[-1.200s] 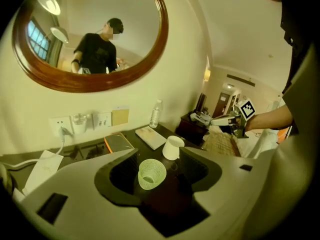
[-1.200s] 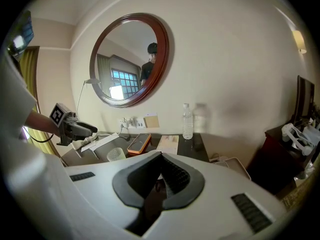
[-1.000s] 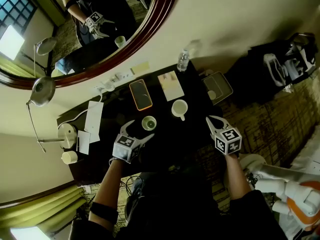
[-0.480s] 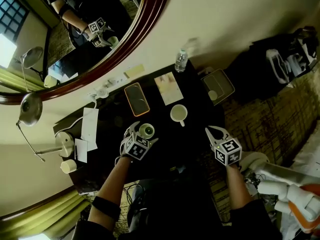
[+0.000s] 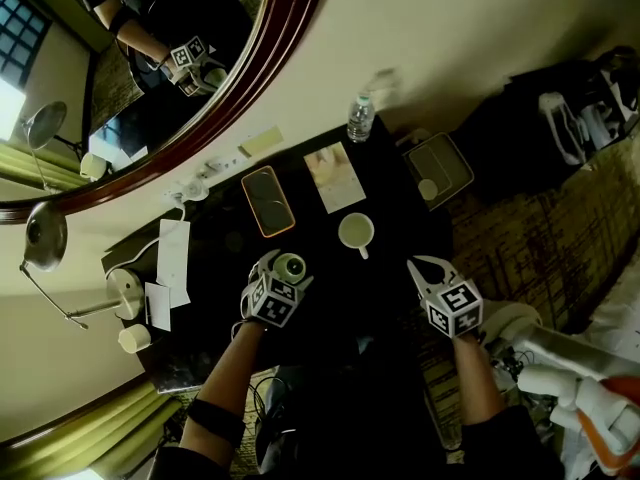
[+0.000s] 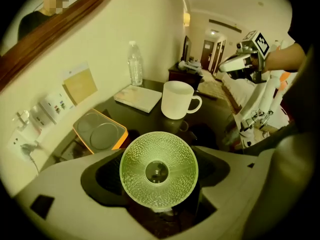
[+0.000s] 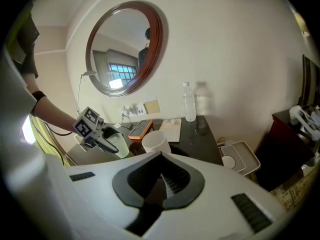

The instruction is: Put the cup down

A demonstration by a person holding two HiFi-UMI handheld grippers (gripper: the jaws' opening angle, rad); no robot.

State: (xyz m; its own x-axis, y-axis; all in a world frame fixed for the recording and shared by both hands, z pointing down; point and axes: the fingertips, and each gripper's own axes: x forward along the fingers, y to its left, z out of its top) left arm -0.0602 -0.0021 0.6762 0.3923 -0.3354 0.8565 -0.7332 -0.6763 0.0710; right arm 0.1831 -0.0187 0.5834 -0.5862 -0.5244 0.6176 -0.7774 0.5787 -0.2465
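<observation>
the pale green dimpled cup (image 6: 158,170) stands upright between the jaws of the left tool (image 5: 280,273), low over the near left part of the dark desk (image 5: 392,218). whether its base already touches the top i cannot tell. the jaws have just been closing and now appear to press on its opposite sides, below the rim. a white ceramic mug (image 6: 176,100) stands just beyond it, apart from it.

the cup looks like pressed glass or hard clear plastic, and seems empty. i judge it light, stiff and brittle if knocked, with a slick wall that the dimples only partly roughen. the sides at mid-height are the sound place to hold, with gentle squeeze, kept upright.

the right tool (image 7: 162,179) hangs off the desk's near right edge, jaws together on nothing.
</observation>
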